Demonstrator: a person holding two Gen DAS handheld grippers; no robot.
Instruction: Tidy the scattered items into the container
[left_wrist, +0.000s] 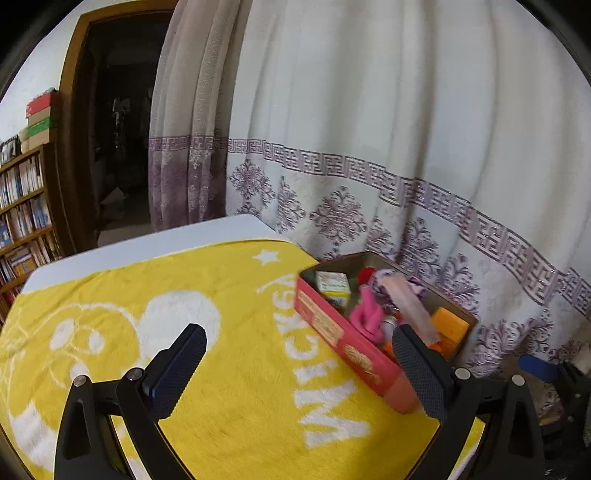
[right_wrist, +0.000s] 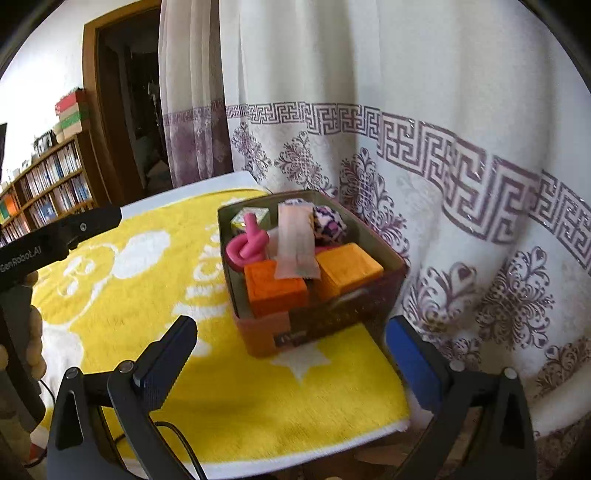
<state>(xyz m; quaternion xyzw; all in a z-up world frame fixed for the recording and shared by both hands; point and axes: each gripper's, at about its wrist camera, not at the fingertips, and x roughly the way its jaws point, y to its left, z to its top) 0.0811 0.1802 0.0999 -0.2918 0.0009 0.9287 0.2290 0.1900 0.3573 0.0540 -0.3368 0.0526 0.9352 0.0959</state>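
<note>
Several small items already sit in the open red-brown cardboard box (right_wrist: 325, 314): an orange foam block (right_wrist: 275, 290), a yellow-orange block (right_wrist: 347, 269), a knotted pink rubber tube (right_wrist: 249, 245), a pale pink sachet (right_wrist: 295, 243) lying across the top, a small printed carton (right_wrist: 251, 218) and a purple-patterned wrapped lump (right_wrist: 330, 225). In the right wrist view the box stands at about 12 o'clock of the right gripper (right_wrist: 291, 354), near the curtain-side edge of the yellow towel with white lettering (right_wrist: 221, 387). That gripper is spread wide with nothing between its pads, box a little beyond them. Left gripper (left_wrist: 299, 369) is also spread and empty, box at roughly 1 o'clock. No loose item shows on the visible towel, so the tidying looks finished or nearly so; off-frame areas unknown. Patterned white curtain (right_wrist: 443, 147) hangs behind.
</note>
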